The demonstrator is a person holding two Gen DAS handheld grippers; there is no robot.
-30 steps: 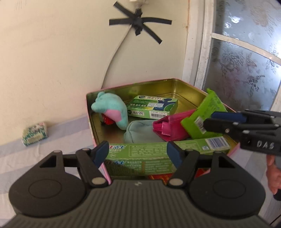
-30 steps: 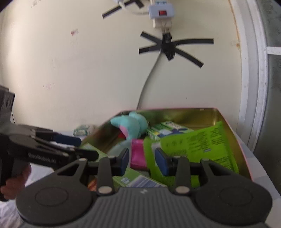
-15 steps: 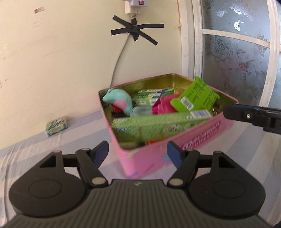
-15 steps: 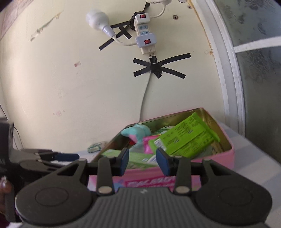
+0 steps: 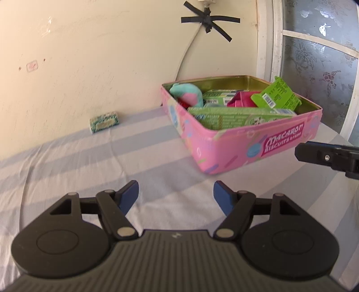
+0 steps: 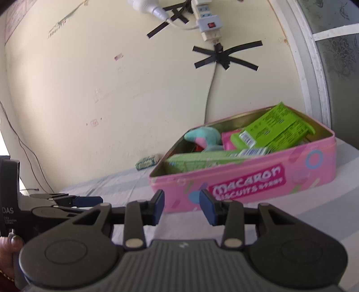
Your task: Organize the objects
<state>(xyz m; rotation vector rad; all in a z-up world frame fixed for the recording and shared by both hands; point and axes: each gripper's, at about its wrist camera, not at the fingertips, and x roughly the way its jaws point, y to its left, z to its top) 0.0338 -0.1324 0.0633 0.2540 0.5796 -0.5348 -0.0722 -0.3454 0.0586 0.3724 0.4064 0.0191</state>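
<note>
A pink "Macaron Biscuits" tin [image 5: 258,143] [image 6: 314,170] stands on the striped cloth by the wall. It holds a teal and pink plush [image 5: 187,93] [image 6: 203,137], a long green box [image 5: 237,113] [image 6: 202,160], a pink pouch [image 5: 241,101], a bright green packet [image 5: 277,95] [image 6: 273,132] and a small green box [image 5: 218,95]. My left gripper [image 5: 176,197] is open and empty, well short of the tin. My right gripper [image 6: 181,206] is open and empty in front of the tin.
A small green patterned box [image 5: 103,121] [image 6: 147,161] lies on the cloth by the wall, left of the tin. A taped cable [image 5: 206,20] and power strip [image 6: 207,24] hang on the wall. A frosted window [image 5: 318,56] is on the right.
Both grippers have pulled back and away from the tin. The right gripper let go of the bright green packet, which now lies in the tin.
</note>
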